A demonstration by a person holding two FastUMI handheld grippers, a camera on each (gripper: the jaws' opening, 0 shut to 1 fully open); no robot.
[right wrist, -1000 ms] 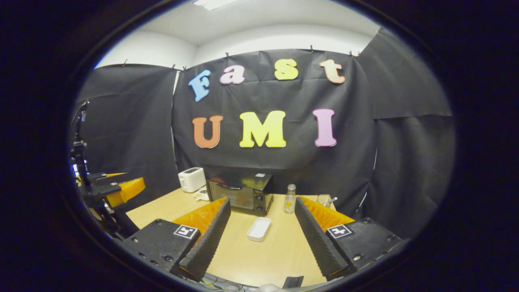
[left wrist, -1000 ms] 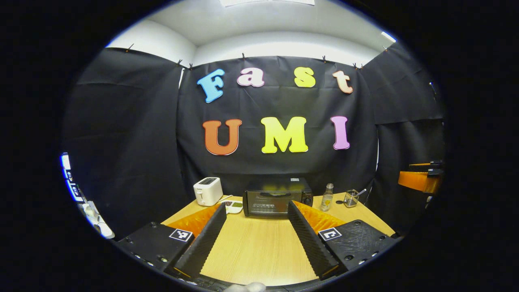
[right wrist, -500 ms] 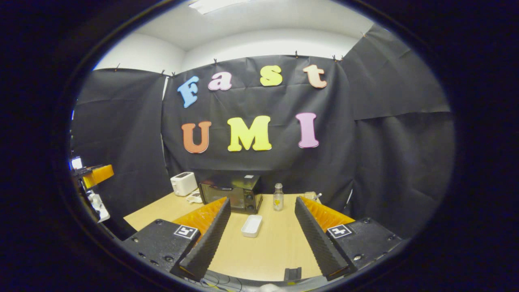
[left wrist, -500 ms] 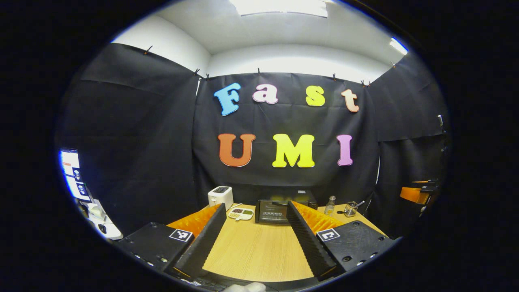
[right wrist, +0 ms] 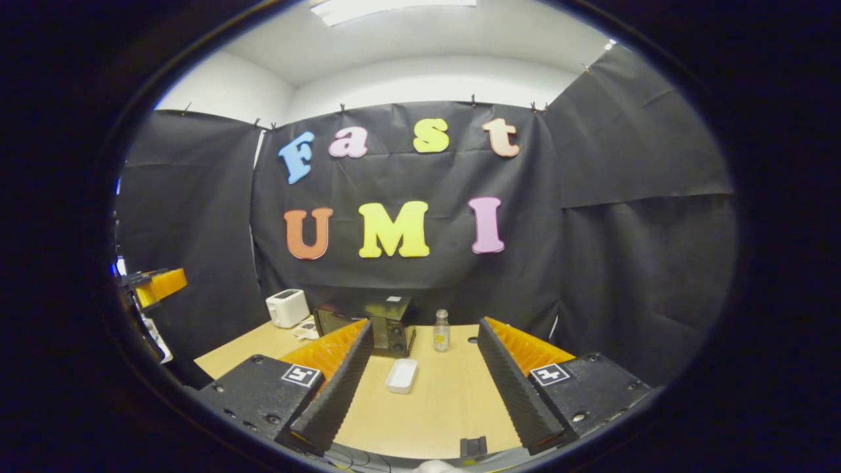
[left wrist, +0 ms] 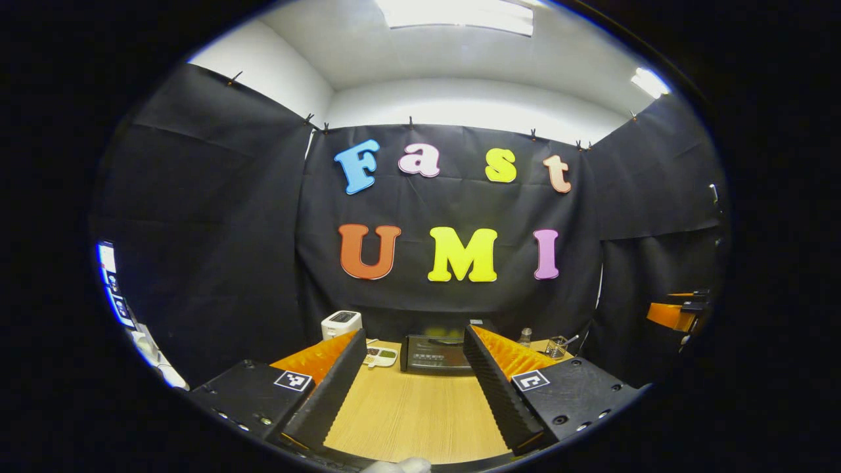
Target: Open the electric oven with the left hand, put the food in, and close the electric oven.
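A: Electric oven [left wrist: 437, 353] — you have it at the far edge of the wooden table [left wrist: 407, 420], against the black cloth, door shut and facing your left gripper [left wrist: 412, 387] squarely. Its long side runs across the table.

B: How does it look to you?

A: A dark, boxy body with a handle along the top of the door. In the right gripper view you see the oven [right wrist: 387, 325] turned, showing its knob end.

B: And your tongs?

A: Both spread wide, gripping nothing. Your right gripper [right wrist: 420, 387] frames a white tray [right wrist: 401, 376] lying lengthwise toward the oven, just short of it. A white toaster [left wrist: 341, 324] stands left, a small bottle [right wrist: 441, 330] right.
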